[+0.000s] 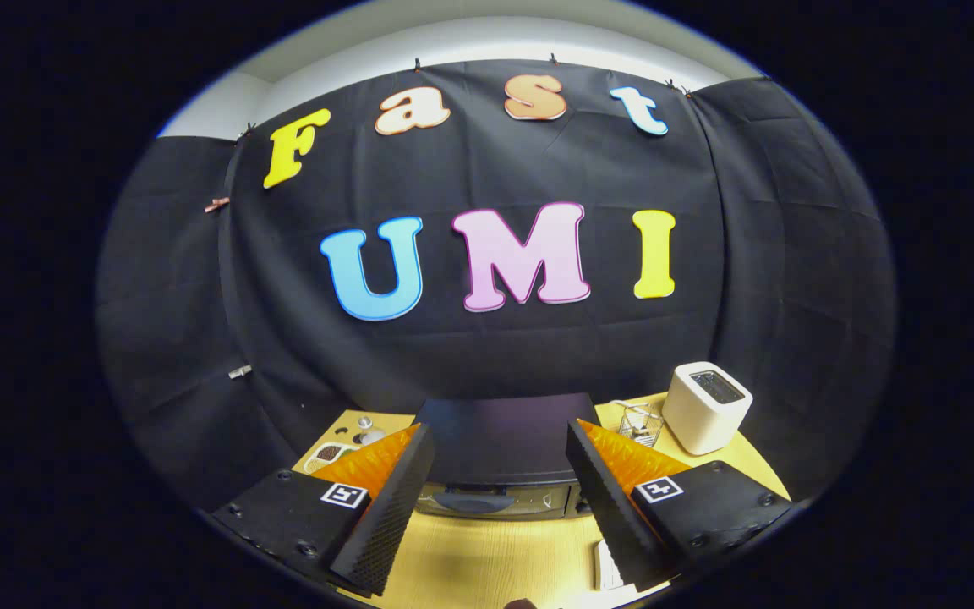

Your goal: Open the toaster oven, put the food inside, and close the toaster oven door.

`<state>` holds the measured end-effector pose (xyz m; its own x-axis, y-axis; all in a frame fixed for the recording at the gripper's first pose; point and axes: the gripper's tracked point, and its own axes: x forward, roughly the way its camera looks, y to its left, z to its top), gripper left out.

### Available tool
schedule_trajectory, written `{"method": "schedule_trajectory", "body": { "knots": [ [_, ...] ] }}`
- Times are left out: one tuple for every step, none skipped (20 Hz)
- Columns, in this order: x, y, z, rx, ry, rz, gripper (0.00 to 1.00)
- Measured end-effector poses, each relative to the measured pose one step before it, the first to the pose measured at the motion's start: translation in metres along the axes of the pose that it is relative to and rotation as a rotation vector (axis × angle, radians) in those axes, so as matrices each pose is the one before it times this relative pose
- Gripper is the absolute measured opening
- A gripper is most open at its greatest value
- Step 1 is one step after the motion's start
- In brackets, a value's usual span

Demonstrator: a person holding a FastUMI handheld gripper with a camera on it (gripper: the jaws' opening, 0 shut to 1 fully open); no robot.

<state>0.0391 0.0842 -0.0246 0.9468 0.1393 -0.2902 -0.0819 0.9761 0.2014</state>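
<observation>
A black toaster oven (500,440) stands on the light wooden table (487,550), seen from above and in front. Its door is shut, and the grey handle (474,501) runs along the top of the door, between my fingers and a little beyond them. My gripper (500,474) hangs above the table in front of the oven, open, with nothing between its fingers (385,516). A small dish of food (328,454) sits on the table to the left of the oven, partly hidden behind the left finger.
A white pop-up toaster (707,406) stands to the right of the oven, with a small wire basket (641,423) between them. A small round-topped thing (366,430) sits behind the dish. A white object (607,567) lies under the right finger. Black cloth walls close the booth behind.
</observation>
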Motion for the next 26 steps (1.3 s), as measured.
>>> {"method": "schedule_trajectory", "body": {
  "knots": [
    [-0.00731, -0.00317, 0.01270, 0.00055, -0.02492, -0.00671, 0.99],
    [-0.00700, -0.00413, 0.01060, -0.00243, -0.02728, -0.00652, 0.98],
    [-0.00615, -0.00358, 0.01278, -0.00511, -0.02910, -0.00794, 0.98],
    [-0.00604, -0.00323, 0.00911, -0.00668, -0.02268, -0.00692, 0.98],
    [-0.00519, -0.00208, 0.00860, -0.01227, -0.01987, -0.00513, 0.98],
    [-0.00633, -0.00240, 0.00700, -0.01438, -0.01395, -0.00471, 0.98],
    [-0.00508, -0.00069, 0.00553, -0.00945, -0.00846, -0.00189, 0.98],
    [-0.00439, -0.00105, 0.00353, -0.00654, -0.00991, -0.00256, 0.98],
    [-0.00358, -0.00061, 0.00475, -0.00678, -0.01078, -0.00385, 0.98],
    [-0.00171, -0.00232, 0.00143, -0.00416, -0.01016, -0.00499, 0.98],
    [-0.00172, -0.00307, 0.00078, 0.00278, -0.00466, -0.00874, 0.98],
    [-0.00225, -0.00167, 0.00122, 0.01102, -0.00444, -0.00296, 0.98],
    [-0.00074, -0.00098, 0.00166, 0.00639, -0.00341, -0.00140, 0.98],
    [-0.00037, -0.00184, -0.00022, -0.00198, -0.00212, 0.00227, 0.98],
    [0.00017, -0.00303, -0.00008, -0.00588, 0.00040, -0.00299, 0.98],
    [0.00088, -0.00529, -0.00051, -0.00351, -0.00272, -0.00580, 0.98],
    [0.00034, -0.00279, -0.00208, 0.00367, 0.00526, -0.00112, 0.98],
    [0.00008, -0.00116, -0.00234, 0.00411, 0.00467, 0.00196, 0.98],
    [-0.00017, -0.00264, -0.00094, -0.00024, 0.00586, 0.00070, 0.98],
    [0.00019, -0.00405, 0.00028, -0.00113, 0.00078, -0.00140, 0.98],
    [-0.00061, -0.00376, 0.00198, -0.00029, -0.00385, -0.00178, 0.98],
    [-0.00100, -0.00225, 0.00137, -0.00082, -0.00445, -0.00039, 0.98],
    [-0.00034, -0.00225, 0.00228, -0.00329, -0.00670, -0.00050, 0.98],
    [-0.00094, -0.00163, 0.00166, -0.00649, -0.00520, 0.00112, 0.98],
    [-0.00026, -0.00054, 0.00109, -0.00600, -0.00232, 0.00246, 0.98],
    [-0.00118, 0.00024, 0.00048, -0.00498, -0.00384, 0.00444, 0.98]
  ]
}}
